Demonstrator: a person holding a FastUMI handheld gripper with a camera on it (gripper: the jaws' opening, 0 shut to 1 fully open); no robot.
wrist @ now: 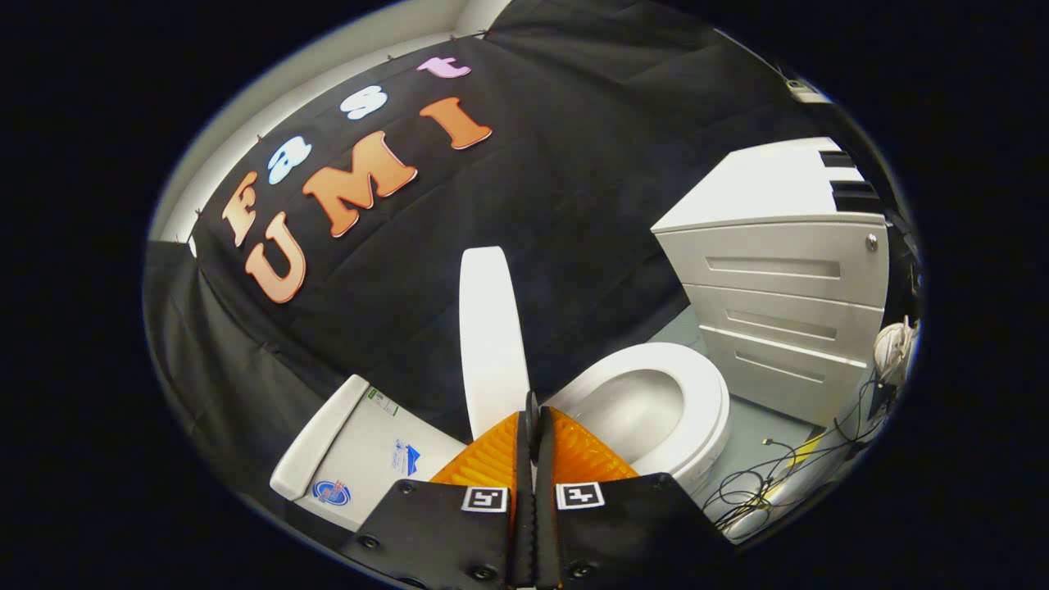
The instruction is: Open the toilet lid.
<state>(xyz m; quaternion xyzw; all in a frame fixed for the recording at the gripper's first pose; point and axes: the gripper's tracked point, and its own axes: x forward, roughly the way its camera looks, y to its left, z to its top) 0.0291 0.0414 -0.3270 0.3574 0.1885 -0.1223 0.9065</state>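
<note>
Toilet lid, centre of frame, standing raised and seen edge-on just beyond the claw. The claw's orange fingers lie pressed together at lower centre with nothing between them; their tips sit at the lid's lower edge, contact uncertain. The seat and open bowl lie to the right, the tank at lower left, a white drawer cabinet at right, cables on the floor at lower right. Judged: lift almost complete. To finish well, push gently until the lid leans on the tank, then withdraw slowly so it does not drop.
</note>
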